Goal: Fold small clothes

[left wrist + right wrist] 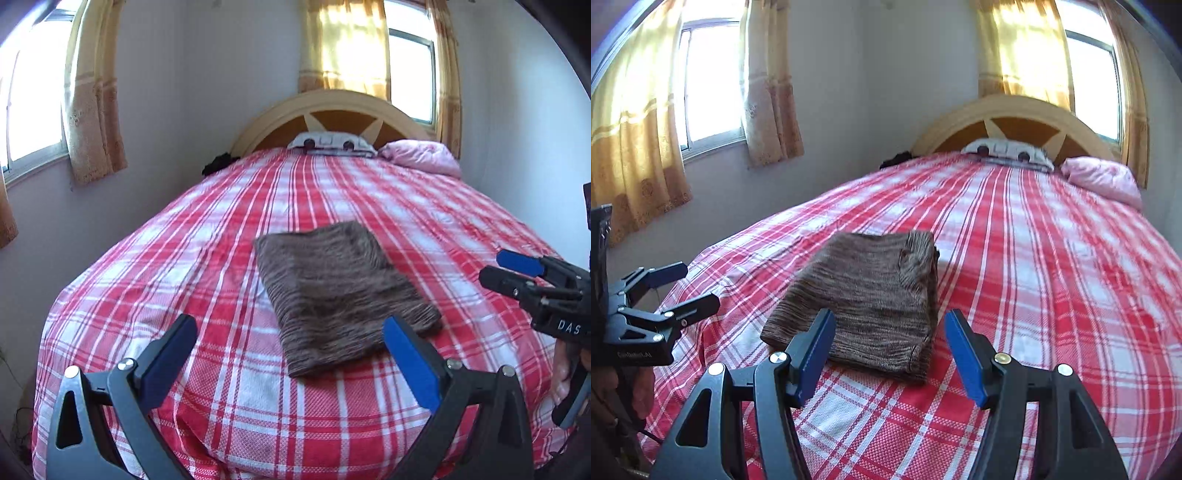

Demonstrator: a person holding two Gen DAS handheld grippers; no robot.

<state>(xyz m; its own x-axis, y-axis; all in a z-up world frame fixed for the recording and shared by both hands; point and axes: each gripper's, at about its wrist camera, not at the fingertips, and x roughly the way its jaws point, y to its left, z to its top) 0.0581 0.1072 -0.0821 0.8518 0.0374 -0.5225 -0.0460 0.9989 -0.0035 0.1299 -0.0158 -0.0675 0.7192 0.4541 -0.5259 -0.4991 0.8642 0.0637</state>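
While both grippers' jaws gape empty, the folded brown garment [340, 295] lies blurred, type unclear.

Bed covered by a red-and-white plaid woven bedspread [229, 236], lengthwise away from both cameras. On it, toward the near end: folded brown striped knit garment [340, 291], lying flat. At the far end: arched tan wooden headboard [332, 110]; before it a white patterned pillow [332, 142], a pink crumpled quilt [424, 157] to its right. Curtained windows behind the headboard and on the left wall.
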